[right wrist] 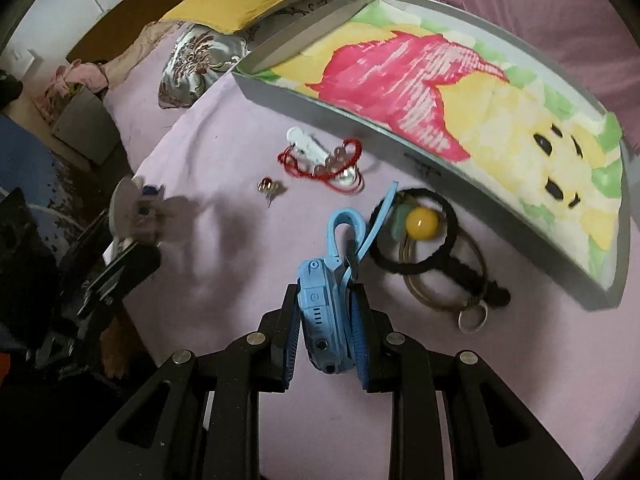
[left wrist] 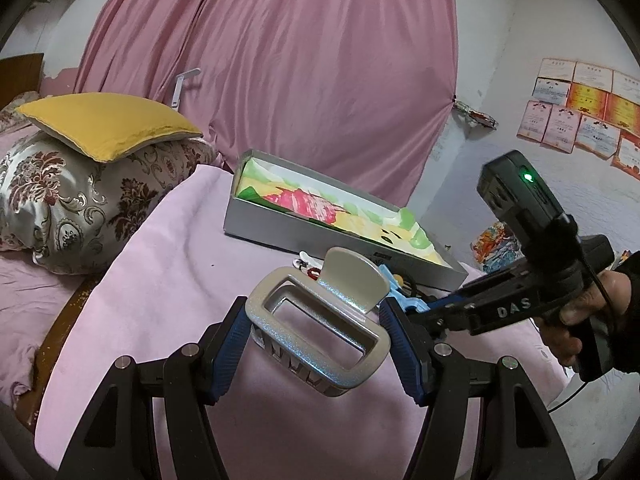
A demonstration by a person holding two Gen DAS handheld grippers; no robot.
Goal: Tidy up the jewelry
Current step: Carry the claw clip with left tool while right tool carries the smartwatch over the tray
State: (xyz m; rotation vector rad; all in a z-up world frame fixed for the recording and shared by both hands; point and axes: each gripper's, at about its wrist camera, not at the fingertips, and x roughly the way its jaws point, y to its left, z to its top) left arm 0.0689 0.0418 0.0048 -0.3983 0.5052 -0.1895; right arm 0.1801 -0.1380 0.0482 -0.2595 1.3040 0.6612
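Observation:
My left gripper (left wrist: 314,330) is shut on a big silver hair claw clip (left wrist: 320,320), held above the pink cloth. My right gripper (right wrist: 326,320) is shut on a blue watch (right wrist: 324,308), its strap looping forward; it points steeply down over the cloth. In the left wrist view the right gripper (left wrist: 404,306) reaches in from the right with the blue watch (left wrist: 400,296), a hand on its handle. On the cloth lie a red cord bracelet with beads (right wrist: 328,164), a small earring (right wrist: 267,187), a black hair tie with a yellow ball (right wrist: 420,222) and a ring (right wrist: 472,316).
A grey shallow box (right wrist: 360,120) (left wrist: 304,236) lined with a painted paper stands beyond the jewelry. Patterned and yellow pillows (left wrist: 100,148) lie at the left. A pink curtain (left wrist: 300,60) hangs behind. The bed's wooden edge (left wrist: 60,320) runs along the left.

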